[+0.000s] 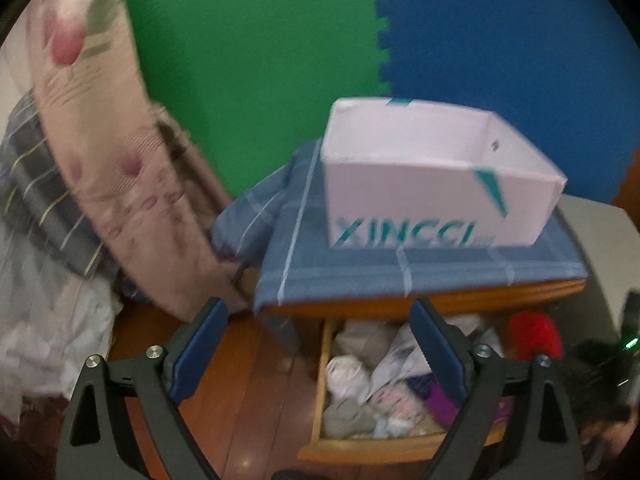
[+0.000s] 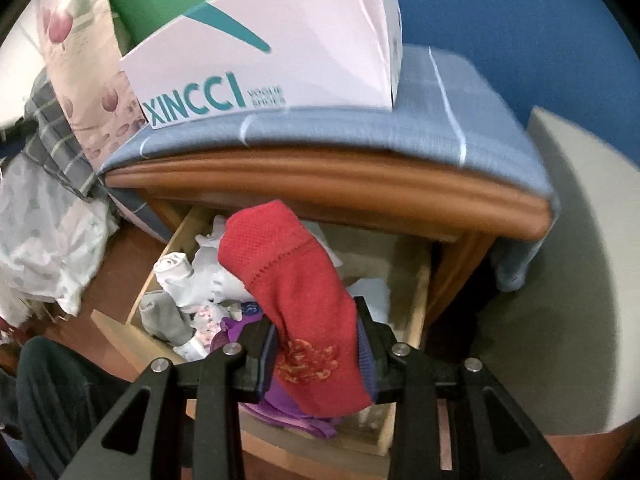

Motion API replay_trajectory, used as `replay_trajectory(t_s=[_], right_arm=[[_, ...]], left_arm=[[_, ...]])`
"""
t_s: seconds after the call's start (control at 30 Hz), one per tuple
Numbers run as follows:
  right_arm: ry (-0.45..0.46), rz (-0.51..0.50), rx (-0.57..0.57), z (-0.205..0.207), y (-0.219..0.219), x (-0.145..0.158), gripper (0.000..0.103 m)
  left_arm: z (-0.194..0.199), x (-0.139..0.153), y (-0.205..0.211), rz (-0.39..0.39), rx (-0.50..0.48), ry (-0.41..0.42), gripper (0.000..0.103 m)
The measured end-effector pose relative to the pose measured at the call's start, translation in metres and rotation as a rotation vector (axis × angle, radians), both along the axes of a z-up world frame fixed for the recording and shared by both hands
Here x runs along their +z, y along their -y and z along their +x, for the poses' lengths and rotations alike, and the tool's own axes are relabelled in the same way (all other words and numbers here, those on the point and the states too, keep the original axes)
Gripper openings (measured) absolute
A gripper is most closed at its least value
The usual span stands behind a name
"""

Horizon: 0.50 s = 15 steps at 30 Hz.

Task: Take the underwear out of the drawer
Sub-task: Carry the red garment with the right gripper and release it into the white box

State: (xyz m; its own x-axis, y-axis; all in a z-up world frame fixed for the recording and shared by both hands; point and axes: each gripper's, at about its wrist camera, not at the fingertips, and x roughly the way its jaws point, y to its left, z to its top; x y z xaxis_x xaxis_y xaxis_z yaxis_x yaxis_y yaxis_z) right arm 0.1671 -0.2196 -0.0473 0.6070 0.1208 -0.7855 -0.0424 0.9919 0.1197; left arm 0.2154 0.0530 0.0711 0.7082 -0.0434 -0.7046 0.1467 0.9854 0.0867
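One blue cloth (image 2: 400,136) covers wooden nightstand (image 2: 320,192).

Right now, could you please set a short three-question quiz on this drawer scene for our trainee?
1. True or false: the right tool is shut on the red garment.
2. Which best describes the left tool? A) open and holding nothing B) shut on a white item C) shut on the box
3. Fill in: the white XINCCI box stands on the blue checked ____ that covers the top of the wooden cabinet.

Key: 1 true; 2 A; 3 cloth. The drawer is open, with white, grey and purple items inside it.
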Motion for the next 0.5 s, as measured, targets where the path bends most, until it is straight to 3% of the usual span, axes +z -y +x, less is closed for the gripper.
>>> replay_trajectory(t_s=[0.3, 0.5], right_arm=[[0.055, -0.074, 0.026, -0.008, -0.009, 0.068, 0.034], [0.093, -0.076, 0.037, -0.004, -0.007, 0.113, 0.034]], left_arm=[[-0.024, -0.055, -0.019, -0.014, 0.086, -0.086, 0.091], [-0.034, -0.065, -0.023, -0.007, 0.103, -0.072, 0.091]])
